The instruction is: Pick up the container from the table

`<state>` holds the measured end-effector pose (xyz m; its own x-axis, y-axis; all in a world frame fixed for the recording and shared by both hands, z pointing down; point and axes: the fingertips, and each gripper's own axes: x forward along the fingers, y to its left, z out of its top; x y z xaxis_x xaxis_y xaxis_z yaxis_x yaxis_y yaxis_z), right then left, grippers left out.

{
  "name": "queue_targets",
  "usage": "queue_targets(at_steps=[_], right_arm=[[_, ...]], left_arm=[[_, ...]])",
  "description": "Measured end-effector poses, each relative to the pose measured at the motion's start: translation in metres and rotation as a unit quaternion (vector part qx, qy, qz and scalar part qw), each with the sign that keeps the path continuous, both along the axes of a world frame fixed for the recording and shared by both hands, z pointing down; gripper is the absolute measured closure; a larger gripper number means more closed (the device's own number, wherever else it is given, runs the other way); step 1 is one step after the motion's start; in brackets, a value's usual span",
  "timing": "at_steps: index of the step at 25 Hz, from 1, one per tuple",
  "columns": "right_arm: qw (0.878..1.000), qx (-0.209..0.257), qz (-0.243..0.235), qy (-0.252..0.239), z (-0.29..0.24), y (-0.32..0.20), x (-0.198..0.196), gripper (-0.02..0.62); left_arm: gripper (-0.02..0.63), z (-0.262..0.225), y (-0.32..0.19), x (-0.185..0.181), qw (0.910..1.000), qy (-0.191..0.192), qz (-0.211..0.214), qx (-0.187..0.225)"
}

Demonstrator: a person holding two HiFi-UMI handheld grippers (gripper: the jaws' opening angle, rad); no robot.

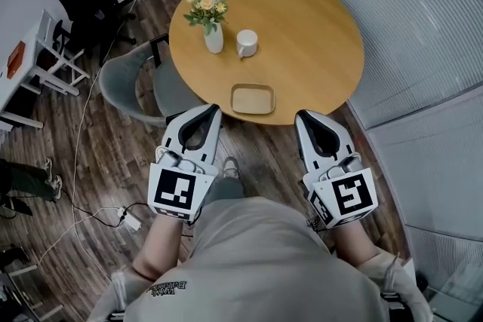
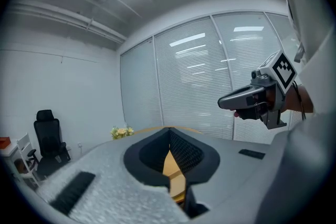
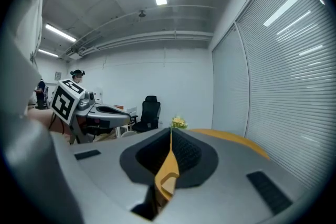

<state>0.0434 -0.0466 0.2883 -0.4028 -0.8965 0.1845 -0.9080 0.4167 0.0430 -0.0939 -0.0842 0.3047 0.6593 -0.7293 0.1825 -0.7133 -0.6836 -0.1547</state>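
Observation:
The container (image 1: 253,99), a shallow tan rectangular tray, lies near the front edge of the round wooden table (image 1: 317,34). Both grippers hover short of that edge, pointing at the table. My left gripper (image 1: 211,108) is to the tray's lower left and my right gripper (image 1: 304,115) to its lower right. Neither touches the tray. In the left gripper view the left gripper (image 2: 169,129) has its jaws together, with only a thin sliver of tabletop showing between them. The right gripper (image 3: 170,128) looks the same in the right gripper view. Nothing is held.
A white mug (image 1: 247,43) and a white vase of flowers (image 1: 212,23) stand mid-table behind the tray. A grey chair (image 1: 124,83) sits at the table's left. Cables and a power strip (image 1: 130,220) lie on the wood floor. Blinds-covered glass walls (image 1: 423,26) close the right side.

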Motion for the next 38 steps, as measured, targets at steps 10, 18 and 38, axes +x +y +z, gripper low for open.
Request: queue_targets(at_steps=[10, 18, 38], right_arm=[[0.998, -0.010, 0.037, -0.041, -0.007, -0.070, -0.020, 0.565], [0.997, -0.003, 0.067, -0.049, -0.019, -0.109, -0.021, 0.565], [0.997, -0.021, 0.059, -0.042, -0.012, -0.139, 0.027, 0.565]], left_arm=[[0.584, 0.003, -0.076, -0.014, 0.9990, -0.004, 0.045, 0.000], [0.584, -0.003, -0.117, -0.014, 0.9969, -0.003, 0.079, 0.001], [0.584, 0.000, -0.134, 0.022, 0.9978, -0.002, 0.058, -0.031]])
